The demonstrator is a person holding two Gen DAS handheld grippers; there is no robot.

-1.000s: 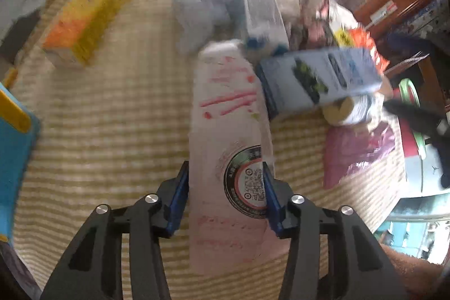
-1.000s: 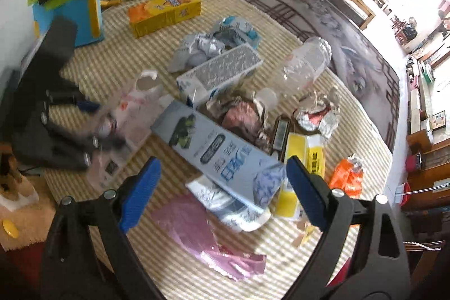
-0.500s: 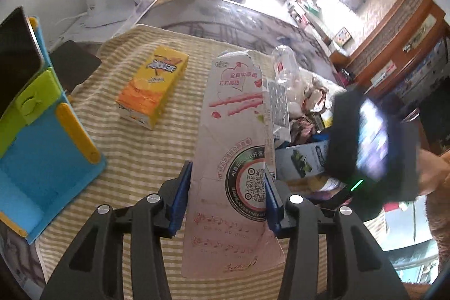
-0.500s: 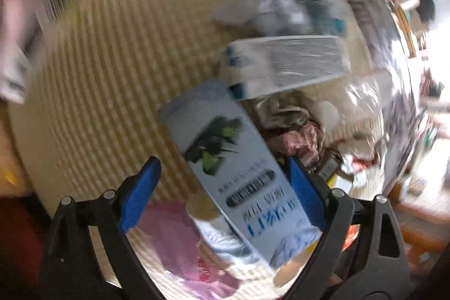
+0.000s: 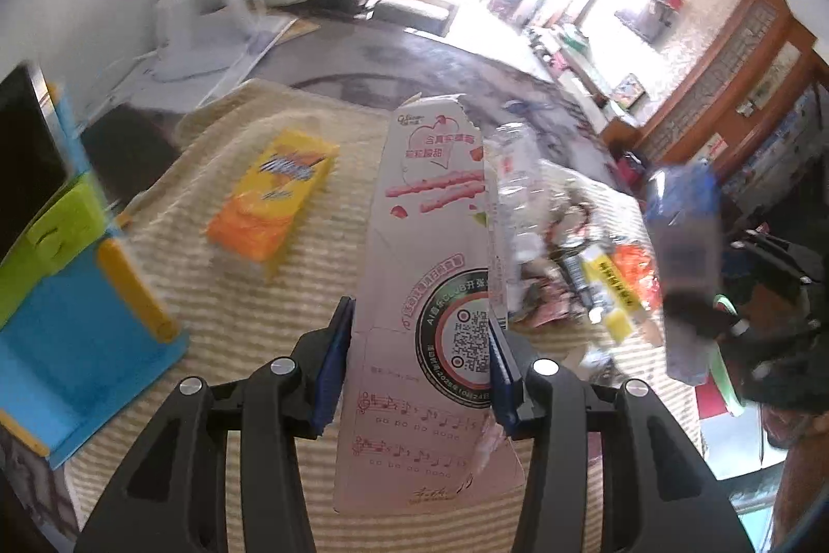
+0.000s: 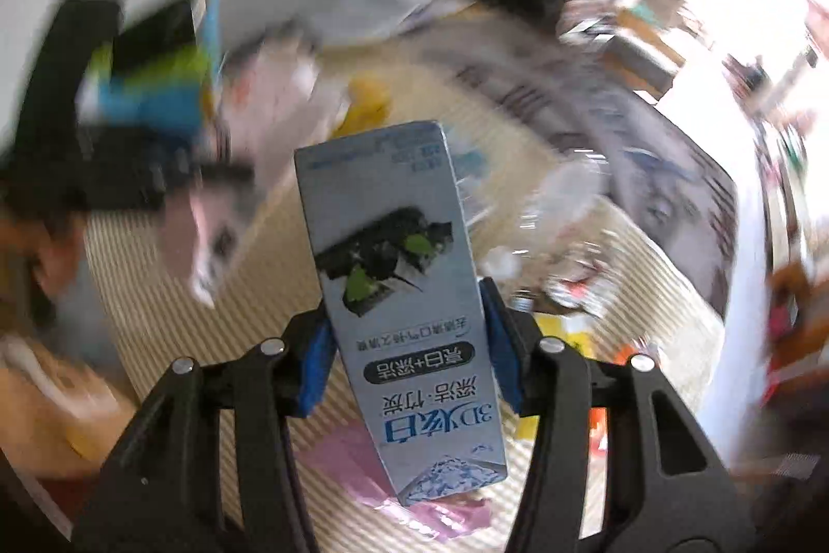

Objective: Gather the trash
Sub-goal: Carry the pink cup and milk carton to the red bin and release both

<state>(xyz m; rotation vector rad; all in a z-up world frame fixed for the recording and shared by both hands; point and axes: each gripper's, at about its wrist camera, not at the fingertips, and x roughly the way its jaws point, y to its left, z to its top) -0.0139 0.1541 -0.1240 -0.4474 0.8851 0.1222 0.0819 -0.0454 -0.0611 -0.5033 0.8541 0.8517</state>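
My left gripper (image 5: pixel 419 356) is shut on a flattened pink-and-white carton (image 5: pixel 425 242) and holds it above the striped tablecloth (image 5: pixel 233 345). The right gripper (image 6: pixel 406 345) has its jaws closing on a long blue-grey toothpaste box (image 6: pixel 394 252). Its blue pads (image 6: pixel 316 361) press the box's sides, and the box is off the table. In the left wrist view that same box (image 5: pixel 684 242) shows blurred at the right, above the heap of trash (image 5: pixel 580 257).
An orange-yellow box (image 5: pixel 274 206) lies on the cloth at the left. A blue and green stand (image 5: pixel 67 309) with a phone is at the far left edge. A clear plastic bottle (image 5: pixel 513 169) and wrappers lie in the heap; a pink bag (image 6: pixel 362 465) lies under the toothpaste box.
The right gripper dropped over the toothpaste box, closed on it and lifted it. The left gripper rose with the carton and tilted up, so more of the room shows.
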